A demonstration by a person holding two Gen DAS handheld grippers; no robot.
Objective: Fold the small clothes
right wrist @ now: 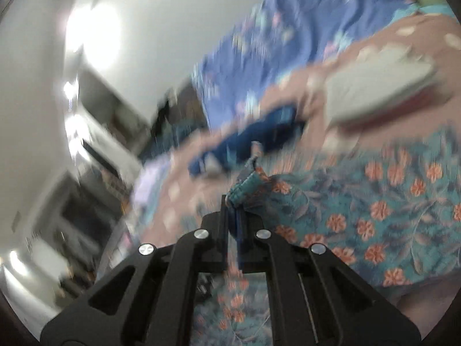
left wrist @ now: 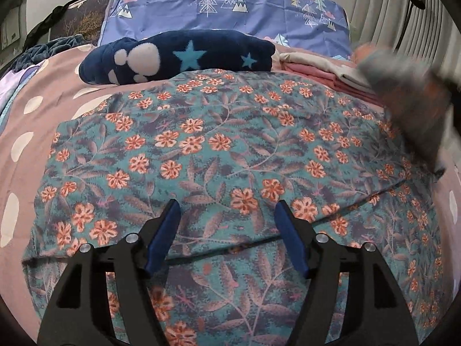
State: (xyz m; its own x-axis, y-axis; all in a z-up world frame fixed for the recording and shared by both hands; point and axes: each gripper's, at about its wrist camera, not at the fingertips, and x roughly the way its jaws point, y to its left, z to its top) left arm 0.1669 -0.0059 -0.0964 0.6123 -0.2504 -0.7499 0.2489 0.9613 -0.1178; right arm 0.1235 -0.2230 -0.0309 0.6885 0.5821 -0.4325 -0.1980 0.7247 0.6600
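both tools are black two-finger grippers with blue pads. left gripper hangs over the teal cotton garment printed with orange flowers and purple leaves, its blue pads spread well apart with nothing between them; only flat cloth shows in the gap. the garment lies spread across the mauve bedsheet with white spots, one layer folded over another, its straight folded edge running across just under the left gripper's fingers.

right gripper has its jaws pressed together on a bunched corner of the same floral garment, the ribbed teal hem sticking up out of the pads; the cloth trails away to the right of that view. that view is heavily smeared. from the left wrist, a blurred grey and orange shape at the right edge sits over the garment's far corner; what it is cannot be told.

beyond the garment lie a dark navy fleece bundle with light blue stars and a white paw print, a stack of folded pink and cream cloths to its right, and a lavender pillow printed with trees and mountains at the back.
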